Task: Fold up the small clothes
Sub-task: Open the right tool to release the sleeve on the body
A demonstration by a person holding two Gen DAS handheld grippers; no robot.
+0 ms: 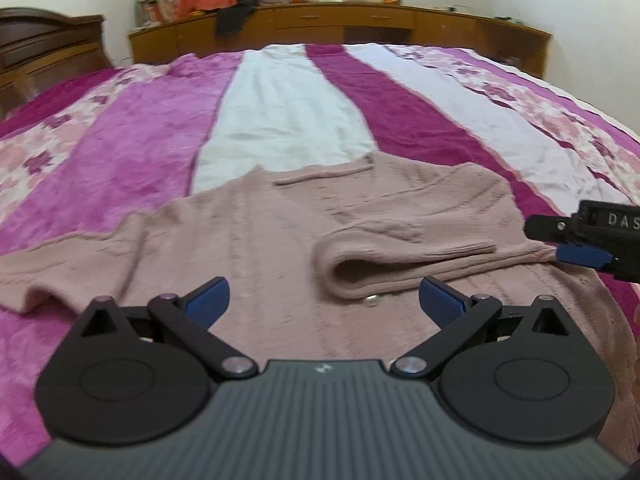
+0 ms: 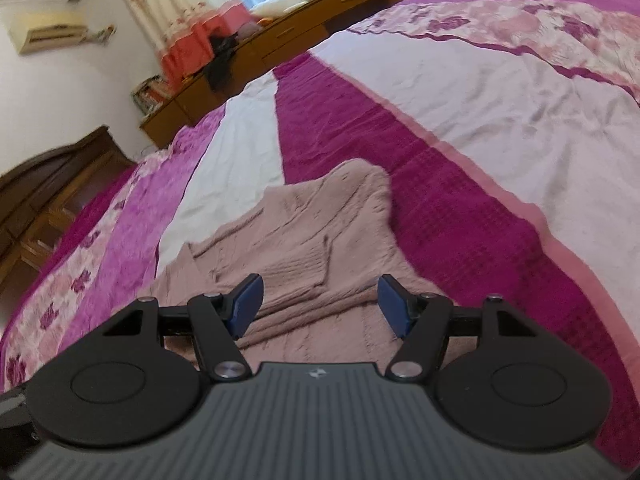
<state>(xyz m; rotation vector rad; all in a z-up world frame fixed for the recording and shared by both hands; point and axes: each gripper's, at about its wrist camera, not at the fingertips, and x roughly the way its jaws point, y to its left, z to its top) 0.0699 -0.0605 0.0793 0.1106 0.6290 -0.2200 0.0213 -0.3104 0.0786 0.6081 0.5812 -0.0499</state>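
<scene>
A dusty-pink knit sweater (image 1: 256,236) lies flat on the bed, front up. Its right sleeve (image 1: 400,256) is folded across the body; the left sleeve (image 1: 60,268) lies stretched out to the left. My left gripper (image 1: 324,300) is open and empty, low over the sweater's lower body. My right gripper (image 2: 320,304) is open and empty above the sweater's right side (image 2: 304,236). In the left wrist view the right gripper (image 1: 580,254) shows at the sweater's right edge.
The bed carries a striped magenta, white and floral blanket (image 1: 400,112). A wooden cabinet (image 1: 340,24) with clothes on top runs along the far side. A dark wooden headboard (image 1: 44,48) stands at the left.
</scene>
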